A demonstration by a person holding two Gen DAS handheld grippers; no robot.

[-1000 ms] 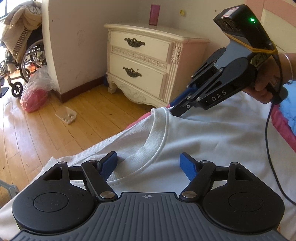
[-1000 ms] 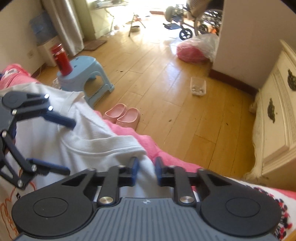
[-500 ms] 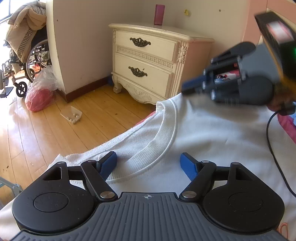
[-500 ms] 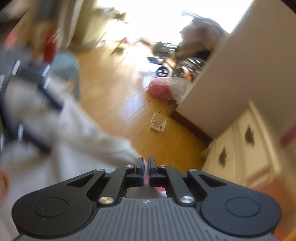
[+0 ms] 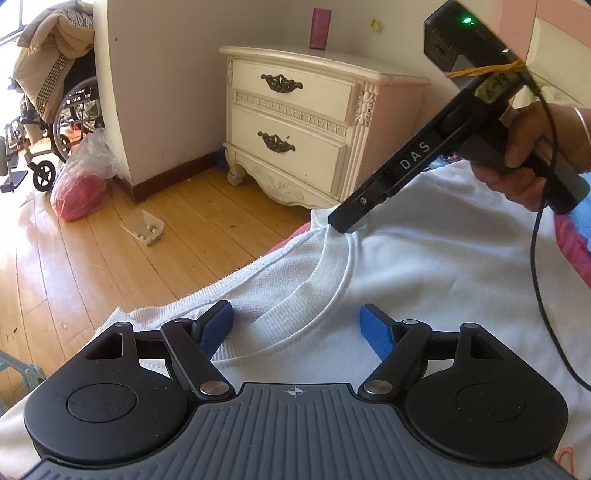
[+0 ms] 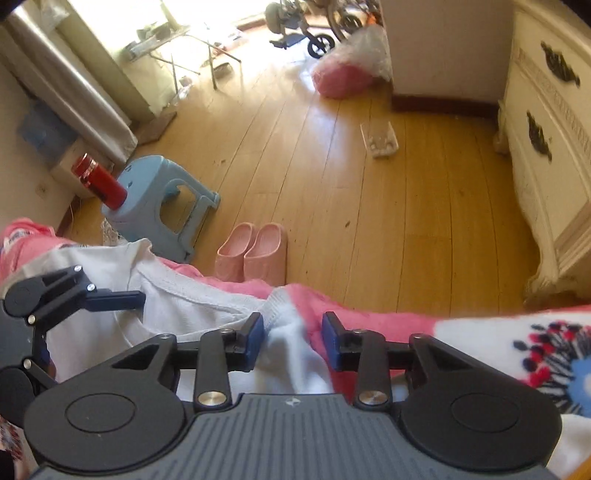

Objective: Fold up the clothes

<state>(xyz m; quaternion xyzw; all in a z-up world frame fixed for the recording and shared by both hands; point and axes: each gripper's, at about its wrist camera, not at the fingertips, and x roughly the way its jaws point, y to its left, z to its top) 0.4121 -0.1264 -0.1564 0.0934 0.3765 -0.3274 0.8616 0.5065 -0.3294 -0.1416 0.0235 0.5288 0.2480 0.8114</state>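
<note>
A white sweatshirt (image 5: 424,266) lies spread on a pink blanket (image 6: 369,321), its ribbed collar (image 5: 332,273) facing me. My left gripper (image 5: 295,325) hovers open just over the near side of the collar, touching nothing with its blue pads. It also shows at the left edge of the right wrist view, left gripper (image 6: 96,332). A hand holds my right gripper (image 5: 345,221), tip down at the collar's far edge by the shoulder seam. In its own view the right gripper (image 6: 293,332) has jaws opening, with a white fold of the sweatshirt (image 6: 184,306) loose between them.
A cream nightstand (image 5: 314,122) with a pink cup (image 5: 320,28) stands beyond the bed edge. On the wood floor are a red bag (image 5: 81,184), a small plastic tray (image 5: 144,230), pink slippers (image 6: 255,251) and a blue stool (image 6: 166,206) bearing a red bottle (image 6: 98,181). A wheelchair (image 5: 62,122) is far left.
The right gripper rose shut off the shoulder, swung in a blur, then came back down at the collar's far edge with its jaws parted. The left gripper stayed put.
</note>
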